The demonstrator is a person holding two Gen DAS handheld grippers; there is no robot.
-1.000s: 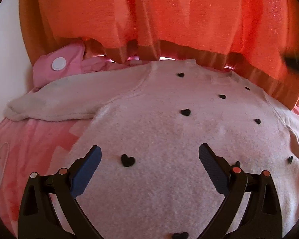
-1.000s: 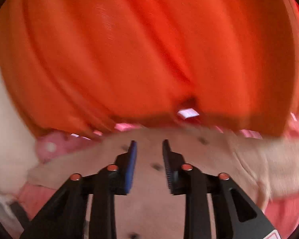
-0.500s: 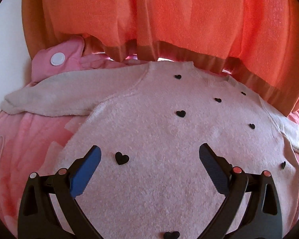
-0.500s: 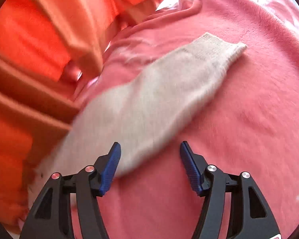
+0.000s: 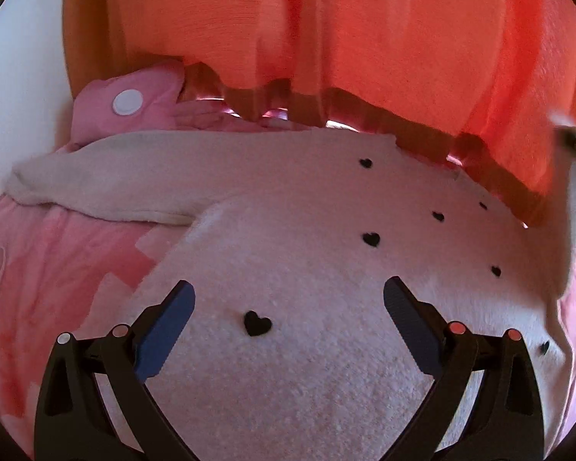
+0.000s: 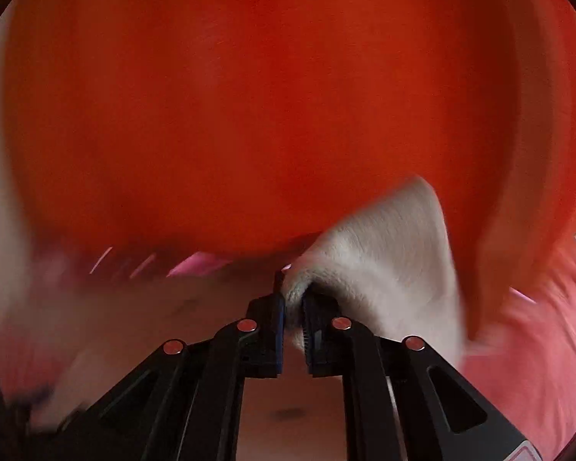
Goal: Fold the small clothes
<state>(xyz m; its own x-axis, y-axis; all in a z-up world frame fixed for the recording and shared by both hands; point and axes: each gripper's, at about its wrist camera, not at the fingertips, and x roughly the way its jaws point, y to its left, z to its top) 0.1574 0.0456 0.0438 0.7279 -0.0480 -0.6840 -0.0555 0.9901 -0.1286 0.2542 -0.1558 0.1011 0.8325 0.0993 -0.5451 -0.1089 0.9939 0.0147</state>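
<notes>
A small cream sweater (image 5: 307,253) with black hearts lies flat on a pink blanket (image 5: 57,261). Its left sleeve (image 5: 107,180) stretches out to the left. My left gripper (image 5: 288,311) is open and empty, hovering just above the sweater's lower body. In the right wrist view my right gripper (image 6: 292,307) is shut on the sweater's right sleeve (image 6: 388,253), which is lifted and bunched above the body. That lifted sleeve shows as a blurred cream strip at the right edge of the left wrist view (image 5: 564,207).
An orange curtain (image 5: 326,38) with a darker hem hangs just behind the sweater's collar; it fills the right wrist view (image 6: 249,96). A pink pillow with a white dot (image 5: 134,103) lies at the back left. A white wall (image 5: 15,77) is at the left.
My right gripper closed on the right sleeve and lifted it up and over toward the sweater body. My left gripper stayed open, shifting slightly above the sweater.
</notes>
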